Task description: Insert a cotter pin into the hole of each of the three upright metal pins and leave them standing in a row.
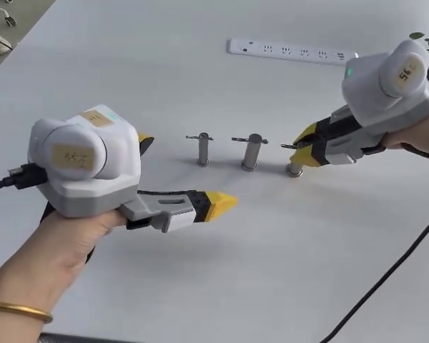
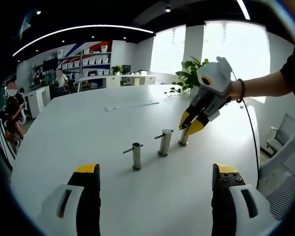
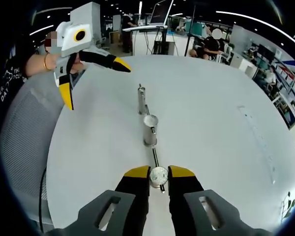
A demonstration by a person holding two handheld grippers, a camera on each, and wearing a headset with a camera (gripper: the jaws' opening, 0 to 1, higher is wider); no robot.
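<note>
Working the last insertion: pinching a thin metal cotter pin [image 1: 289,146] in the nearly closed right tongs [image 1: 304,145] at the top of the rightmost grey upright metal pin [image 1: 294,171], mid white counter [image 1: 200,64]. Holding left tongs [image 2: 156,169] wide open, empty. Needs tip lined with hole, then pushed through.

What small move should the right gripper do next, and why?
Probably the right gripper should push its cotter pin slightly further through the third pin. The left pin and middle pin already carry theirs; whether this one sits fully through is unclear.
</note>
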